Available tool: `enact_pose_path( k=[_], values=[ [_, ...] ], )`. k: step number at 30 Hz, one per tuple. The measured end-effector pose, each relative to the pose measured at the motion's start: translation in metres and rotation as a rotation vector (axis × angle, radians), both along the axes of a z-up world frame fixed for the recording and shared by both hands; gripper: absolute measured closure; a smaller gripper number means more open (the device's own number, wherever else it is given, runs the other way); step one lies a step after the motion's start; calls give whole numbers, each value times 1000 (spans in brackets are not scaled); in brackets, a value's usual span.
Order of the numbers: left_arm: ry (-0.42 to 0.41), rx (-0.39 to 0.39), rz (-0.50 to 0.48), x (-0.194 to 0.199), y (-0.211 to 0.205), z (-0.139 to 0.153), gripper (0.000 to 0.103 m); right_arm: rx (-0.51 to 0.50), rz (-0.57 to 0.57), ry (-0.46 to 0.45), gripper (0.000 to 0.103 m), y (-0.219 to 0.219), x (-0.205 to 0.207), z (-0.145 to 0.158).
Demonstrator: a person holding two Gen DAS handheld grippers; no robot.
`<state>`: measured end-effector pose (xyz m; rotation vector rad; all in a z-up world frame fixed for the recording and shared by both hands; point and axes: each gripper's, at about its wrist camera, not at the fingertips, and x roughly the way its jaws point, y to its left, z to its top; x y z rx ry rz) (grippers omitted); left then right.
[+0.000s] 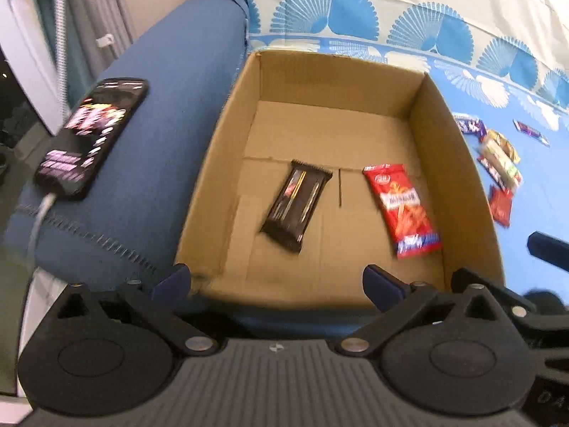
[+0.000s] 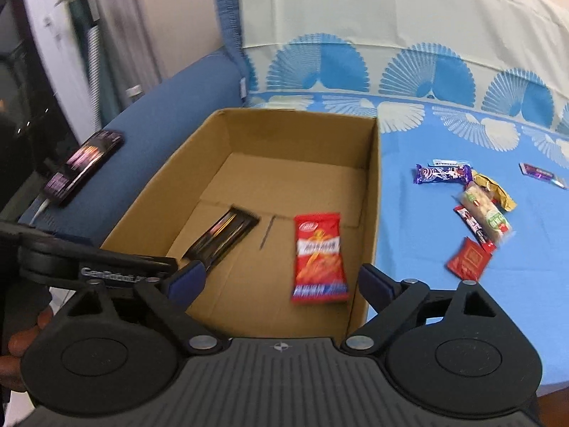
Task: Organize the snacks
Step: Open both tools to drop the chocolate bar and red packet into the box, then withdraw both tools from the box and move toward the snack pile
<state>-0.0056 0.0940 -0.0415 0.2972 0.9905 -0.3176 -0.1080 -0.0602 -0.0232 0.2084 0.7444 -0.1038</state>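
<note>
Step in hand, as I read it: a drop into the box point(image 1: 458, 163) is done and both hands are free for the next pick. L gripper point(image 1: 277, 281) has jaws spread wide, nothing between them; R gripper point(image 2: 281, 281) is also wide open and empty.

Box sits straight ahead of and below both grippers, w/ two snacks flat on its floor: the dark bar point(image 1: 297, 210) just ahead of the L gripper, and the red pack point(image 2: 318, 258) right in front of the R one, nearer the box's right wall. The two lie apart, not touching. Rest of the box floor is bare cardboard.

Loose snacks point(image 2: 476, 210) lie on the blue sheet point(image 2: 426, 235) off to the R gripper's right, outside the box, some overlapping. A small purple pack point(image 2: 542, 174) lies further right, apart from the pile.

Next move prob. calls for swinging the R gripper right, away from the box, and closing on one piece at the pile's edge. Red sachet point(image 2: 467, 259) looks easiest, nearest and mostly clear of the others.

Phone point(image 1: 94, 135) on the sofa arm, left of the L gripper; not part of the job.
</note>
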Motion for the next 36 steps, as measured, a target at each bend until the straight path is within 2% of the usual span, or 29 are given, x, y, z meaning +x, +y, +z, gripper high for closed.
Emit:
enact_pose_path(
  k=[5,13,20,36],
  values=[
    [-42,25,-11,-43,13,11,0,-9,33,-22,9,15,-38,13],
    [-102,19,-31,-88,15,30,0,-19,-4,-109,7,12,-78,33],
    [-148,11,-31,-102,14,46,0,-22,-3,-159,7,13,-97,43],
    [-174,14,-31,-117,15,56,0,-23,-3,-192,6,16,-112,48]
  ],
)
